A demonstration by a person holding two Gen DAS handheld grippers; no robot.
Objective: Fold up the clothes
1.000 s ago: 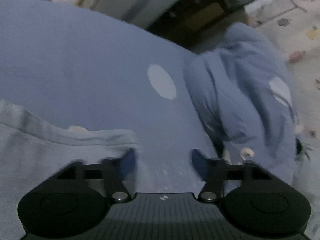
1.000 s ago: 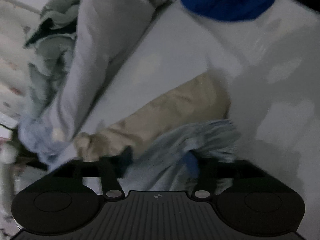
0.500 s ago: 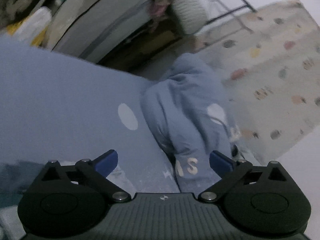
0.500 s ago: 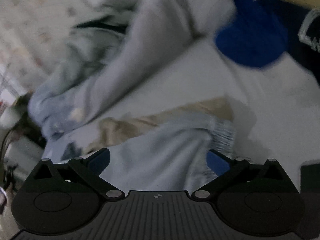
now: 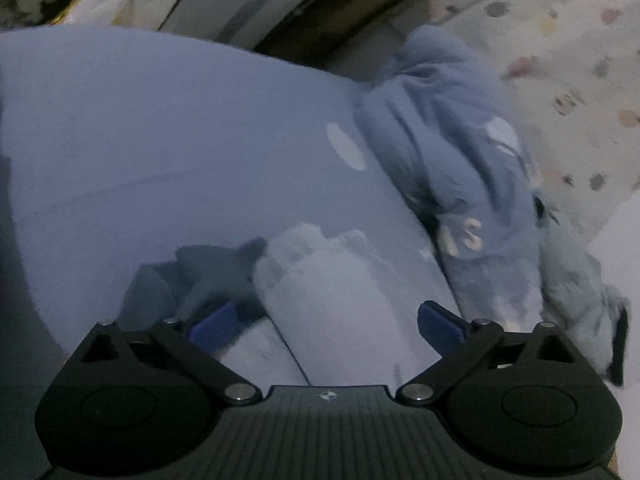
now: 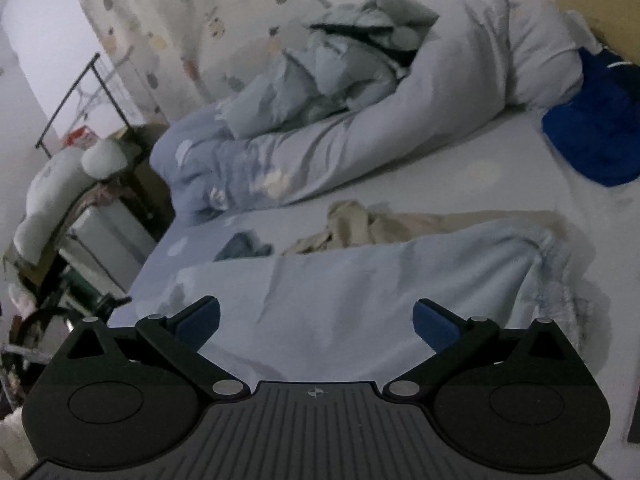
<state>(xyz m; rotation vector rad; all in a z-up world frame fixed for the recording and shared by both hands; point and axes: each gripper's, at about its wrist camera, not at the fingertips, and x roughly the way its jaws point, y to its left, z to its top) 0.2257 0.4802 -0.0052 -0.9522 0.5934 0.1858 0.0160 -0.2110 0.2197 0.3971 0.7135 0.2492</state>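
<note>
A pale blue folded garment (image 6: 360, 296) lies flat on the bed sheet (image 6: 500, 168), its elastic waistband at the right end. My right gripper (image 6: 316, 320) is open and empty just above its near edge. In the left wrist view the same garment's end (image 5: 332, 280) lies between my open, empty left gripper's (image 5: 326, 322) fingers. A beige garment (image 6: 360, 224) lies crumpled behind the pale blue one. A small grey-blue piece (image 6: 244, 246) lies at its left; it also shows in the left wrist view (image 5: 200, 272).
A rolled blue duvet (image 6: 320, 160) with a heap of light clothes (image 6: 352, 48) runs along the far side. A bright blue garment (image 6: 596, 132) sits at the right. A dotted curtain (image 5: 560, 60), a bin and clutter stand past the bed's end.
Both grippers have opened and let go of the pale blue garment, which now lies flat on the bed. Both have drawn back from it.
</note>
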